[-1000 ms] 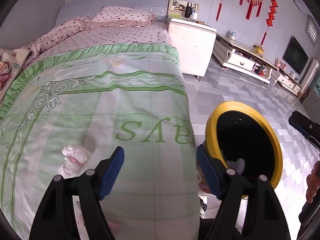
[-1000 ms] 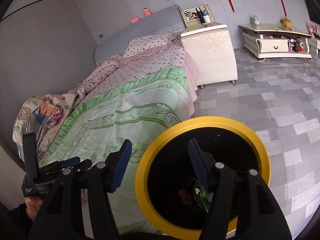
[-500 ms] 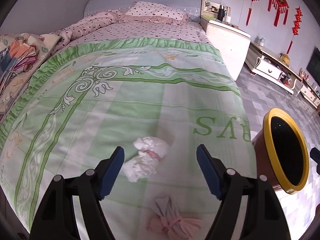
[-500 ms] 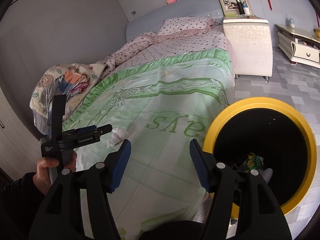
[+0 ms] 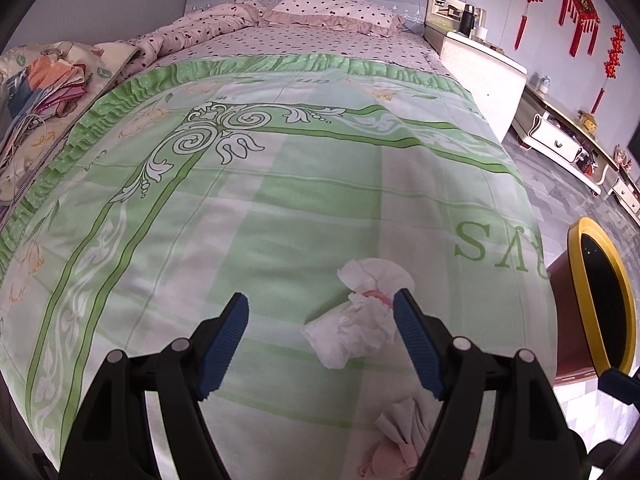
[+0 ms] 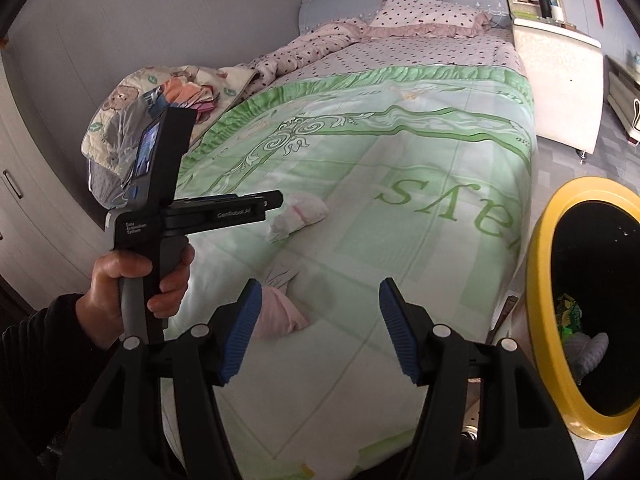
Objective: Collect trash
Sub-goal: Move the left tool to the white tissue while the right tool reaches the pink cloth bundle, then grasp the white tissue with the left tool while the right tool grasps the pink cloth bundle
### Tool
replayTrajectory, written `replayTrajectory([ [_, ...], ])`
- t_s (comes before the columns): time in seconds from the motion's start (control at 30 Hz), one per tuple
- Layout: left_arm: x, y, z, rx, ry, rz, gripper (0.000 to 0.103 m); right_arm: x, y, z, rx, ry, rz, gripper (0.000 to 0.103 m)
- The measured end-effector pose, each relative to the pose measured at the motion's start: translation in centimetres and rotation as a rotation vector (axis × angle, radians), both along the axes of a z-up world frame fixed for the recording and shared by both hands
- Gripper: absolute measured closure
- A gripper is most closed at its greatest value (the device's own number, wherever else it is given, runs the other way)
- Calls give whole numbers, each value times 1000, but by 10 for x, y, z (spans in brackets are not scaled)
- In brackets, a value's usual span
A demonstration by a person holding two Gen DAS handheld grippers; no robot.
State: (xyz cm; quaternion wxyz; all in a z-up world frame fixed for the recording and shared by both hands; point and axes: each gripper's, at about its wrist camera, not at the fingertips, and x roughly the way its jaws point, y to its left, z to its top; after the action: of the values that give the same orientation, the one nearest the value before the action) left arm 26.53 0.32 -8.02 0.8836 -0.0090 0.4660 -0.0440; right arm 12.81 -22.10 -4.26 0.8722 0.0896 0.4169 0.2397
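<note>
On the left side of the bed point(image 5: 280, 208), beyond the green quilt's frilled edge, a pile of folded clothes point(image 5: 44, 84) lies in place. Further right, in the right wrist view, a hand point(image 6: 132, 292) grips the handle of the left gripper point(image 5: 320, 316), which points down over the quilt near the foot edge; its fingers point(image 5: 228, 332) stand well apart with nothing clamped. One second ago this gripper faced the bin, with the white wad at its far left; it has since swung leftward across the bed, and the white tissue wad point(image 5: 356, 316) now sits between its fingers, close to the right one, resting on the quilt and not pressed. Nearer the foot edge lies a pink tissue wad point(image 5: 400, 436), partly hidden behind the right finger in the left wrist view. The right gripper point(image 6: 320, 328) has likewise swung away from the bin's mouth, which filled its view a second ago; it now hangs over the quilt's foot edge with fingers point(image 6: 396, 328) apart and empty, the pink wad just beside its left finger. At the right edge of the bed stands the yellow-rimmed bin point(image 6: 540, 280) on the floor, trash visible inside. Farther right, a white bedside cabinet point(image 5: 484, 76) flanks the bed's head.
</note>
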Motion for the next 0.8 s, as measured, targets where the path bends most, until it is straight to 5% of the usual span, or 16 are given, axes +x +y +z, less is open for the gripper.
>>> replayTrajectory([
  [0.47,16,-3,-22,-24,19,-39,32,21,65,-49,-72,58,118,45],
  [0.7,24,-2,-25,-71,12,-72,55,38,88,-64,-121,65,158,54],
  [0.8,22,-6,-25,-66,2,-97,56,42,91,-71,-148,63,165,61],
])
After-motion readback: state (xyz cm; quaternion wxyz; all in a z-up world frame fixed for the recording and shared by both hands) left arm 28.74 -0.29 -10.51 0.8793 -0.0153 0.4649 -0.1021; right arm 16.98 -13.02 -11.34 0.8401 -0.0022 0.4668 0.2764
